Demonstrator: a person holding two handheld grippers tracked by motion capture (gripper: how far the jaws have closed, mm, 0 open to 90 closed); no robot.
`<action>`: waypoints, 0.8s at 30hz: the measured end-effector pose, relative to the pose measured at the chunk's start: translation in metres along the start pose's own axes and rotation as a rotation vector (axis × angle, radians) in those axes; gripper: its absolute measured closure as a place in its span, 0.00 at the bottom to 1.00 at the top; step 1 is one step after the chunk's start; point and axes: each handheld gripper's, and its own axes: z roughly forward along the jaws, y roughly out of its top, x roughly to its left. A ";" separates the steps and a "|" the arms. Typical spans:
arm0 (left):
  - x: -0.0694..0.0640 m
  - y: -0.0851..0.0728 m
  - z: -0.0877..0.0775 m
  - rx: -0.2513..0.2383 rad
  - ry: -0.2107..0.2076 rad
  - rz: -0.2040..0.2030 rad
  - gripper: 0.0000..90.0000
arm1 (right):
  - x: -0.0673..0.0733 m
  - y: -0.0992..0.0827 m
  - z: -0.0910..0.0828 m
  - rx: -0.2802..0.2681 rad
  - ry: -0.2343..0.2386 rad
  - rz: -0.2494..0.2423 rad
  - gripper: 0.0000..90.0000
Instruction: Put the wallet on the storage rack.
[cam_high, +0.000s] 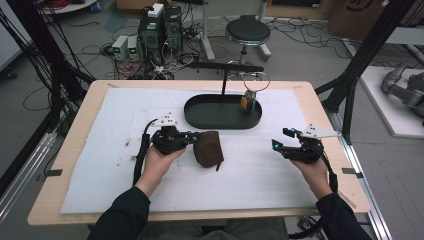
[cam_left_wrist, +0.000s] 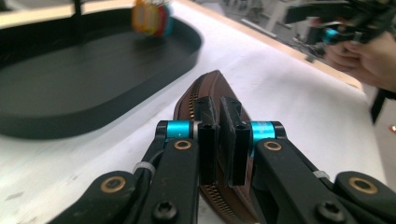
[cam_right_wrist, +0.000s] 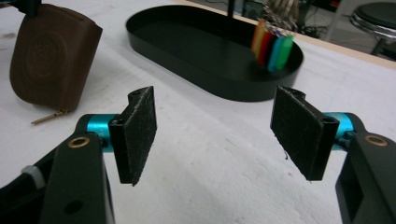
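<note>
Person's forearms, dark sleeves, enter from the near edge of the table (cam_high: 75, 150), which carries a white cloth (cam_high: 250, 175).

Left gripper (cam_high: 192, 136): held in the left hand (cam_high: 159, 162), near the middle of the cloth. Jaws closed on the edge of the brown zip pouch (cam_high: 207, 148); in the left gripper view the two pads pinch the pouch's zipped rim (cam_left_wrist: 205, 93) between them.

Brown zip pouch: leather-look, rounded, lying on the cloth just right of the left gripper, near side of the black tray. Its zip pull (cam_right_wrist: 46, 117) trails onto the cloth. An embossed round mark shows on its face in the right gripper view.

Right gripper (cam_high: 277, 145): held in the right hand (cam_high: 312, 170), at the right of the cloth, well apart from the pouch. Jaws wide open, nothing between the pads (cam_right_wrist: 135, 133).

Black tray (cam_high: 200, 117): oval, shallow, beyond the pouch toward the far side of the table. A thin black post (cam_high: 223, 82) rises from its rear rim.

Coloured tags (cam_right_wrist: 272, 49): a bunch in orange, red, blue and green, standing at the right end of the tray.

Beyond the table: stool (cam_high: 247, 31), computer boxes (cam_high: 160, 30), cables on the floor.
</note>
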 end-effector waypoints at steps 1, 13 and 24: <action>-0.003 0.000 -0.001 -0.004 -0.005 0.023 0.95 | 0.002 0.001 0.000 -0.001 0.011 -0.004 0.36; -0.022 0.001 -0.001 -0.021 -0.096 0.148 0.96 | 0.029 0.012 0.017 0.008 0.194 -0.079 0.35; -0.048 0.013 0.021 -0.012 -0.181 0.276 0.96 | 0.047 0.018 0.032 0.034 0.367 -0.112 0.35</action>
